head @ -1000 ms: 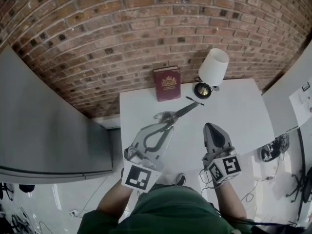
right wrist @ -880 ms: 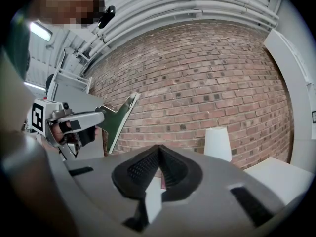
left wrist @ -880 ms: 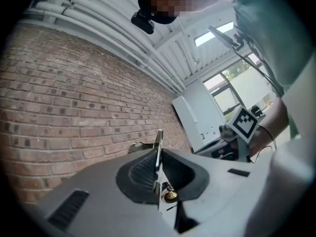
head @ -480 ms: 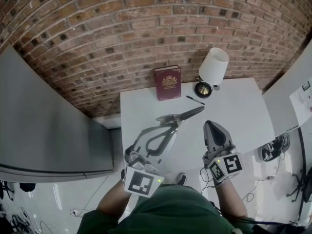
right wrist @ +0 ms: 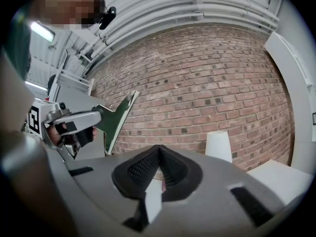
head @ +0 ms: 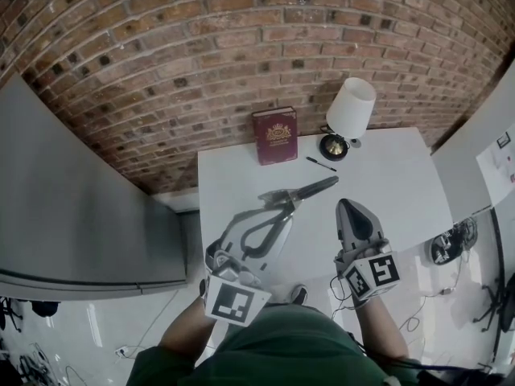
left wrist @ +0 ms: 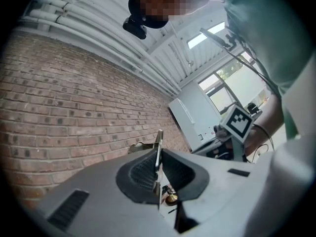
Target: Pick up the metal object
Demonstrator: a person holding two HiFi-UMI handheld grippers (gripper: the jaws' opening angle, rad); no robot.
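The metal object (head: 310, 188) is a flat, thin blade with a wider end. It hangs above the white table (head: 402, 175), and my left gripper (head: 278, 203) is shut on its near end. In the left gripper view the blade (left wrist: 159, 143) stands edge-on between the black pads (left wrist: 143, 171). From the right gripper view it shows as a greenish plate (right wrist: 117, 116) held up at the left, in front of the brick wall. My right gripper (head: 346, 209) hovers over the table's front right with its jaws (right wrist: 159, 158) shut and nothing between them.
At the table's back edge lie a dark red book (head: 275, 135), a white-shaded lamp (head: 352, 109) on a dark base, and a black pen (head: 321, 164). A brick wall rises behind. A grey cabinet (head: 72, 215) stands to the left.
Over the last second the left gripper has swung the held blade a little, so its far tip sits lower and further right. The right gripper has stayed put.
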